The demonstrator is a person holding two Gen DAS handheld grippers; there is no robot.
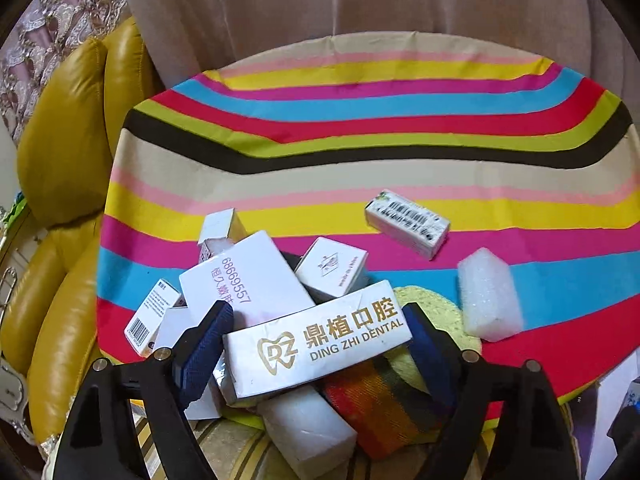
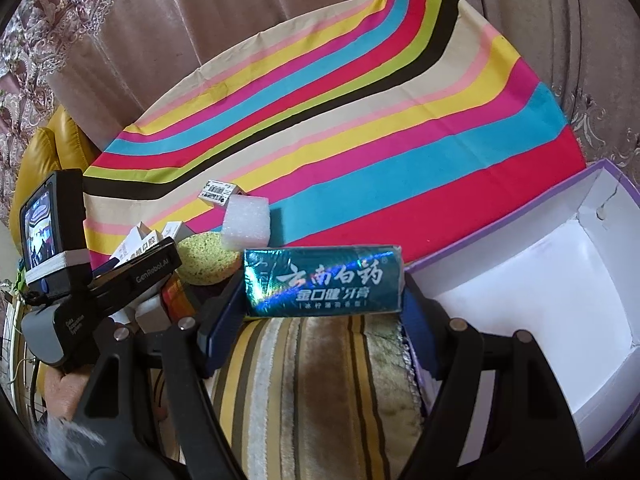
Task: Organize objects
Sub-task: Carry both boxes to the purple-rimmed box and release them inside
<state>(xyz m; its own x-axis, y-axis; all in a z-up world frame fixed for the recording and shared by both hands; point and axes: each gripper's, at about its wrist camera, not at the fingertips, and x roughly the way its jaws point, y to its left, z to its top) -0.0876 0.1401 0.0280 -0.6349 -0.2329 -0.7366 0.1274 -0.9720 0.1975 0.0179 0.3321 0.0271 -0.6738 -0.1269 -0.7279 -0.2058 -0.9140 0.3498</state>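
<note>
A round desk (image 1: pixel 360 168) under a rainbow-striped cloth stands before pale curtains, with a yellow leather sofa (image 1: pixel 72 184) to its left.

Left wrist view: the left claw (image 1: pixel 320 332) is clenched on a white dental box (image 1: pixel 320 344) printed "DING ZHI DENTAL" in gold, held by its two short ends above the near edge of the desk. Behind it lies a heap of small white cartons (image 1: pixel 240 276). Farther right on the cloth lie a barcode box (image 1: pixel 407 229) and a white foam block (image 1: pixel 489 294), apart from each other, and a yellow-green sponge (image 1: pixel 436 312) just behind the right finger. The dental box looks like thin card: probably light, stiff along its length, easily dented, so the end-to-end hold seems apt.

Right wrist view: the right claw (image 2: pixel 323 288) grasps a teal toothpaste box (image 2: pixel 323 282) with a glossy holographic face and white Chinese lettering, pinched at both ends over the near rim of the desk. An open purple storage box (image 2: pixel 520 280) with a bare white interior sits just to its right, a likely destination. The carton's sheen suggests a slippery surface; a firm grip across the ends should hold it. The left gripper's body (image 2: pixel 80 280) shows at left, with the sponge (image 2: pixel 206 258) and foam block (image 2: pixel 246 222) beyond.
</note>
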